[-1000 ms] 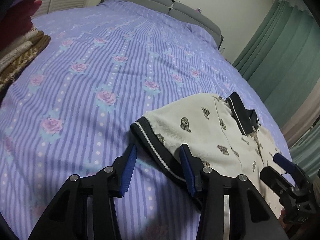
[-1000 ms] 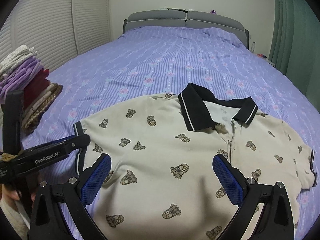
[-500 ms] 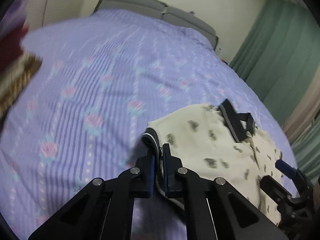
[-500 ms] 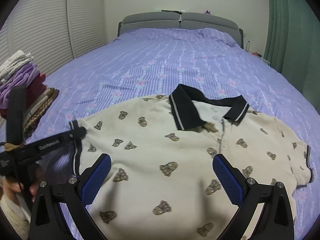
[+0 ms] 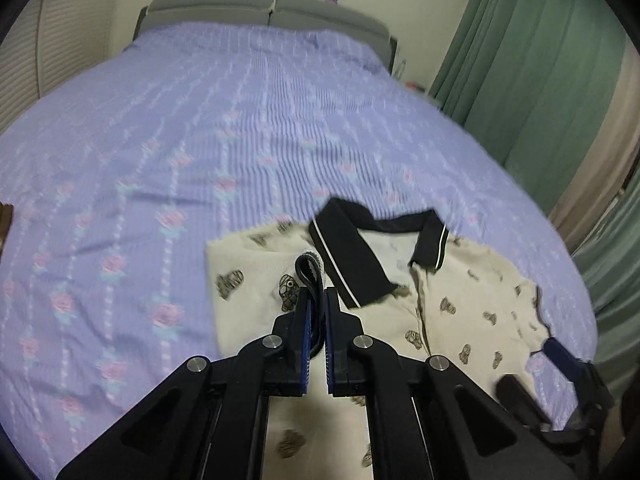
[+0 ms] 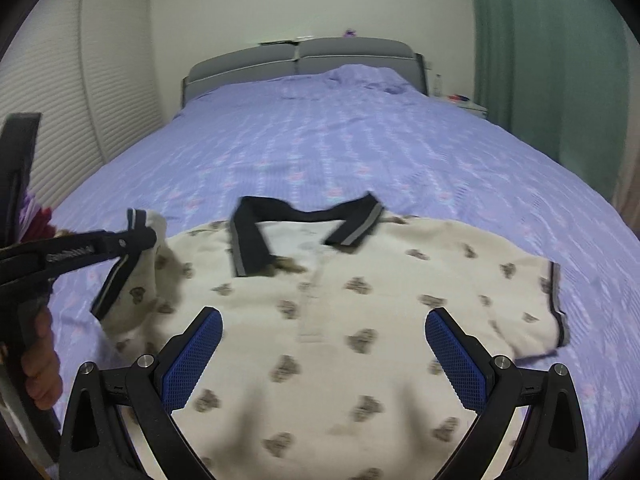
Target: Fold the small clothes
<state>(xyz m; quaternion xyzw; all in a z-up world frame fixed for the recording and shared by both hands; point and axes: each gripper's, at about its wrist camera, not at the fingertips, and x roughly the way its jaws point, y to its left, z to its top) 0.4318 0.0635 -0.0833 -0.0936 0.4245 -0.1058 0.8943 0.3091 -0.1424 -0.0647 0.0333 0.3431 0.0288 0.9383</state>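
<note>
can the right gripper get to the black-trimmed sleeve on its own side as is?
Probably yes. The right gripper is open over the cream patterned polo shirt, and the black-trimmed right sleeve lies flat and uncovered on the purple striped bedspread.

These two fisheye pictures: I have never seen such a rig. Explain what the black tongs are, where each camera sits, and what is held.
There is no robot here. A person holds one pair of tongs in each hand, and each pair carries a camera looking along its fingers. A cream polo shirt lies on a purple bed. In the left camera's picture, the left tongs are shut on the shirt's dark-edged sleeve, lifted over the shirt front. In the right camera's picture, the right tongs are open above the shirt, holding nothing.
</note>
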